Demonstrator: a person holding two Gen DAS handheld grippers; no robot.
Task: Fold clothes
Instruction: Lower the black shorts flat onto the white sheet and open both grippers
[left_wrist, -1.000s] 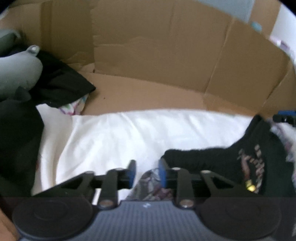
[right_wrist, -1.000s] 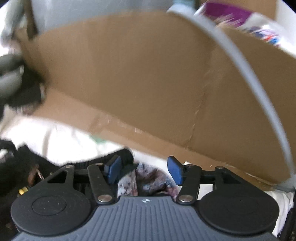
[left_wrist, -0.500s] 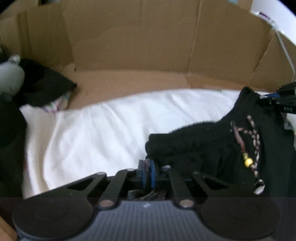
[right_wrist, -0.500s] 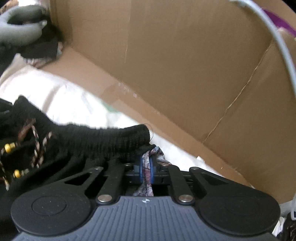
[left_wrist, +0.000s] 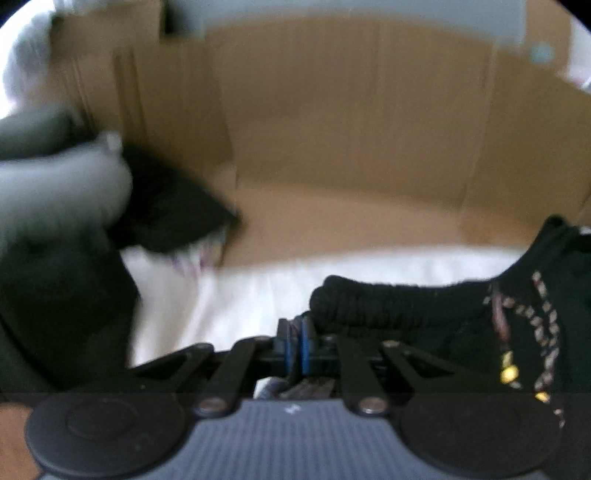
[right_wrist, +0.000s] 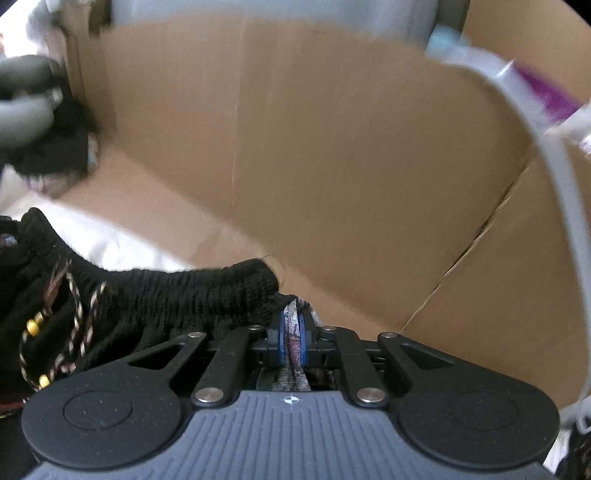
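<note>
Both tools clenched on the same garment. Left tool (left_wrist: 295, 345) pinches patterned fabric at one end of the black knit waistband (left_wrist: 391, 306); right tool (right_wrist: 291, 341) pinches the patterned fabric (right_wrist: 293, 343) at the other end of that waistband (right_wrist: 207, 291). The garment (left_wrist: 535, 295) hangs between the two tools, over the white sheet (left_wrist: 258, 291). Braided drawstring (right_wrist: 79, 314) with yellow beads dangles at the waistband's middle, left of the right tool. Cardboard wall (right_wrist: 314, 147) stands behind the sheet. A grey and black clothes pile (left_wrist: 74, 192) sits at the sheet's far left corner against the cardboard, well apart from the garment. Left wrist view is motion-blurred. White curved rim (right_wrist: 554, 166) crosses right of the cardboard.
</note>
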